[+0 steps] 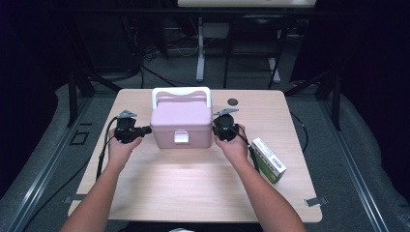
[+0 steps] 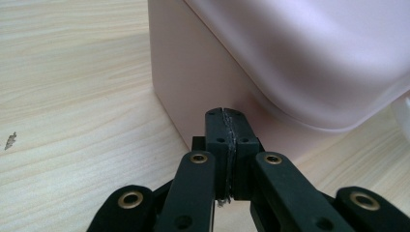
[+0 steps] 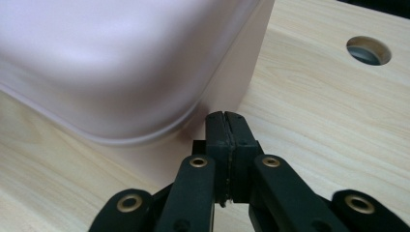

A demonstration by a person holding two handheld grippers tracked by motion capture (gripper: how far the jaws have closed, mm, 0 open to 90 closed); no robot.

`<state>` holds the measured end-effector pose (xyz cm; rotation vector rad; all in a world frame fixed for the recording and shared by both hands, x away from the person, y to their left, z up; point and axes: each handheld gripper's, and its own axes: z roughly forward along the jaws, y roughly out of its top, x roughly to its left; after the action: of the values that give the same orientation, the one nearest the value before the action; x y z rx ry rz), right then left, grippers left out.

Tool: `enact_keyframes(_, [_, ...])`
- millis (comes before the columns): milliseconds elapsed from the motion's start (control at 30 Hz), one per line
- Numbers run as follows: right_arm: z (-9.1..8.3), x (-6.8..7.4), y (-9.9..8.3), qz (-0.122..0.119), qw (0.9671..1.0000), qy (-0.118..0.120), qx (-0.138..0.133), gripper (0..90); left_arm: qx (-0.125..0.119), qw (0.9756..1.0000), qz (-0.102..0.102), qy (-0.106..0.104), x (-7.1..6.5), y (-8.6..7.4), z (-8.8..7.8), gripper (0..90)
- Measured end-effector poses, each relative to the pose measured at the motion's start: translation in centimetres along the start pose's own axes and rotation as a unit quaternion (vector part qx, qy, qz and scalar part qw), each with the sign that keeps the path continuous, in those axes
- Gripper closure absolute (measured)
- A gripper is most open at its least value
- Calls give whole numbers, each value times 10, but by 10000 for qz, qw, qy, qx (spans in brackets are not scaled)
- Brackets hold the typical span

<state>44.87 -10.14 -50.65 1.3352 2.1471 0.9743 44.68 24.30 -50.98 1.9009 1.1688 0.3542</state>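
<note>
A pink lidded box (image 1: 181, 123) with a white handle and a white front latch (image 1: 181, 137) stands at the middle of the wooden table (image 1: 193, 183). My left gripper (image 1: 148, 129) is at the box's left side, jaws shut with nothing between them, tips at the pink wall (image 2: 193, 87). My right gripper (image 1: 215, 129) is at the box's right side, also shut and empty, tips close to the pink wall (image 3: 232, 82). In both gripper views the pads meet flat, left gripper (image 2: 226, 116) and right gripper (image 3: 225, 118).
A green and white carton (image 1: 268, 159) lies flat at the right, beside the right forearm. A round cable hole (image 1: 233, 102) sits behind the box, the same hole (image 3: 368, 50) in the right gripper view. Dark stands and cables surround the table.
</note>
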Motion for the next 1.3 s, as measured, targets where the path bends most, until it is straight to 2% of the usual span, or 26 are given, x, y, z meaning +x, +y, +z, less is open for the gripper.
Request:
enact_keyframes(300, [-5, 1, -5, 94, 9999, 51, -10, 900, -36, 10000, -32, -50, -2, -2, 0, 898])
enact_keyframes(467, [-10, 0, -9, 60, 10000, 67, 11, 900, -14, 9999, -66, -143, -6, -5, -3, 898])
enact_keyframes(600, [-16, 0, -12, 19, 9999, 90, 66, 900, 47, 9999, 57, -105, -12, -7, -6, 898])
enact_keyframes(900, [-30, 3, -24, -3, 9999, 123, 83, 900, 46, 9998, 64, -180, -25, -18, -15, 900])
enact_keyframes(1167, [-47, 7, -39, -50, 9998, 159, 92, 900, 106, 9995, 235, -176, -41, -27, -25, 900])
enact_keyframes(1300, [-56, 9, -46, -164, 9997, 163, 108, 900, 143, 9992, 322, -206, -49, -31, -30, 900])
